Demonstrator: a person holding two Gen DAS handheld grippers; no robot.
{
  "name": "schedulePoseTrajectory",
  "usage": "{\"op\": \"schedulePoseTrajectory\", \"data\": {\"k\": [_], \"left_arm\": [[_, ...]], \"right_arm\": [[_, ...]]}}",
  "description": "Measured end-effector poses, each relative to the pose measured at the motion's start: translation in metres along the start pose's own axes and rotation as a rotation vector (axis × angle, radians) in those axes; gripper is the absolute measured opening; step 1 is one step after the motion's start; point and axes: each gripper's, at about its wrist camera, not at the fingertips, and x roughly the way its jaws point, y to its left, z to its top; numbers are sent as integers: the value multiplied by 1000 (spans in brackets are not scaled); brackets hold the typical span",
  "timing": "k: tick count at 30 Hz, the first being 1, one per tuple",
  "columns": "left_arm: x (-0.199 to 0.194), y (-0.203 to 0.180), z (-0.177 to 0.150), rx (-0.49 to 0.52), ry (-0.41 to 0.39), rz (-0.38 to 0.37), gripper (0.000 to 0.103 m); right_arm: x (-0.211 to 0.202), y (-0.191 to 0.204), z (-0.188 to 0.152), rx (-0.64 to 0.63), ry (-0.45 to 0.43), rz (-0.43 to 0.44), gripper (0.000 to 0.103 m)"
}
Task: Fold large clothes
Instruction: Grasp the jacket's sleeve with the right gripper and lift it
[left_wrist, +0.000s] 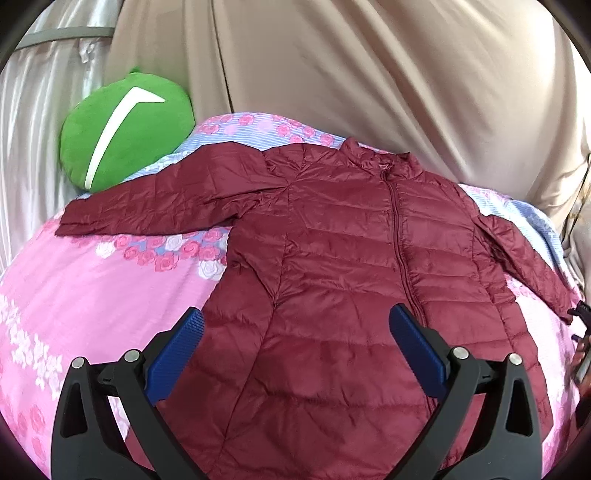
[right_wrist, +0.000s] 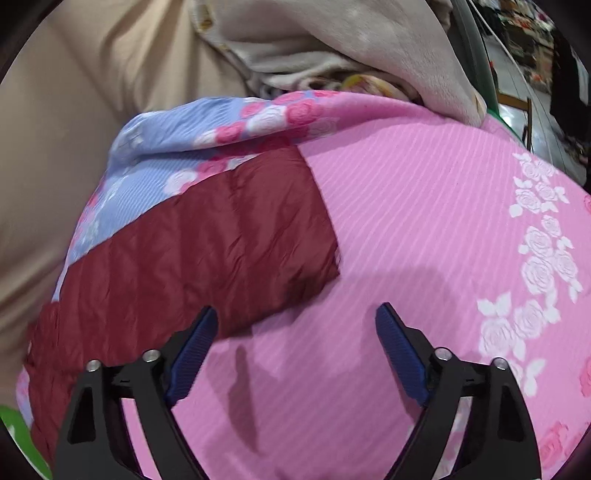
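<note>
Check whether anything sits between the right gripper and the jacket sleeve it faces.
Nothing visible does. The right gripper has its jaws open above the pink floral bedspread, and the maroon puffer jacket sleeve lies flat just ahead to the left, its cuff end uncovered. Only bare bedspread lies between them.

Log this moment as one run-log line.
jacket: spread flat, zipped, unfolded | left tool: open over hem | right tool: open by sleeve cuff | bedspread

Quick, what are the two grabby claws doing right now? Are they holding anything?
Left gripper: open, holding nothing, above the jacket.
Right gripper: open, holding nothing, near the jacket's sleeve.
</note>
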Motion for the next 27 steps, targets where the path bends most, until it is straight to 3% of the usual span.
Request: {"op": "schedulePoseTrajectory", "data": {"k": [6, 8, 12, 16, 19, 22, 25, 27], "left_arm": [[27, -1, 13, 8, 48, 28, 98], [34, 0, 18, -3, 53, 18, 98], [38, 1, 28, -9, 38, -4, 98], [38, 2, 42, -11, -8, 3, 98], [39, 6, 54, -15, -39, -4, 98], [40, 12, 65, -35, -56, -32, 98], [47, 19, 74, -56, -68, -54, 98], [60, 24, 80, -72, -50, -65, 98]], "right_arm": [[6, 32, 26, -9, 5, 35, 12], [-6, 59, 33, -41, -30, 72, 9], [-50, 146, 37, -169, -115, 242, 7], [-94, 262, 15, -364, -165, 429, 7], [-124, 363, -31, -538, -148, 610, 7], [-138, 432, -83, -681, -111, 728, 7], [-135, 498, -168, -846, -2, 850, 8], [-122, 520, -220, -933, 79, 876, 11]]}}
